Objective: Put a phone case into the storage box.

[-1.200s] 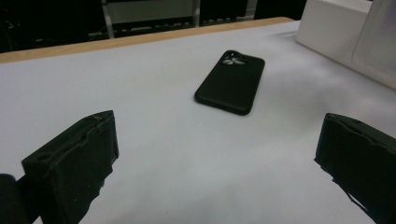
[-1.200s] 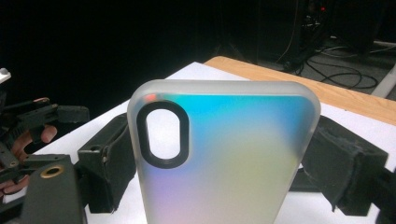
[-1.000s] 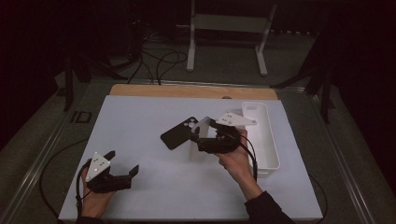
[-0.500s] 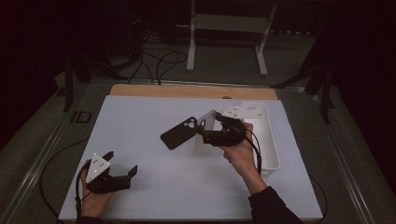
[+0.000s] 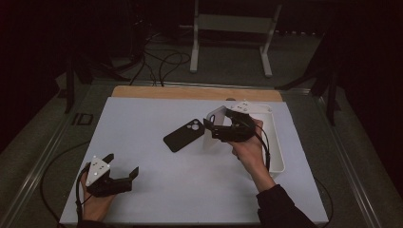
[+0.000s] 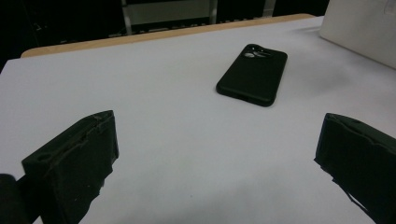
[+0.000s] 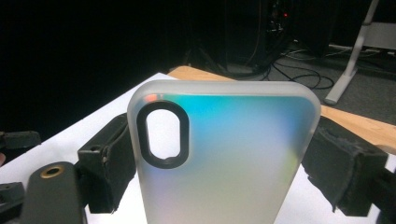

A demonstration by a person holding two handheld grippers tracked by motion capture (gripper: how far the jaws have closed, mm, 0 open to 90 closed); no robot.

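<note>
Gripping frosted case (image 7: 224, 154) | right hand-held gripper (image 7: 224, 163) | case bottom cut off

White bin (image 5: 277, 156) along the desk's right edge, long side running front to back. Black phone (image 5: 184, 135) (image 6: 252, 74) flat near the desk's middle, camera end turned toward the far right corner, well apart from the bin. White desk (image 5: 142, 190) top, with a wooden strip (image 5: 190, 92) along its far edge. Beyond the far edge, on the floor: white metal stand (image 5: 228, 42) with two feet, loose black cables (image 5: 161, 61) to its left. Small dark fitting (image 5: 81, 118) just off the left edge.
</note>
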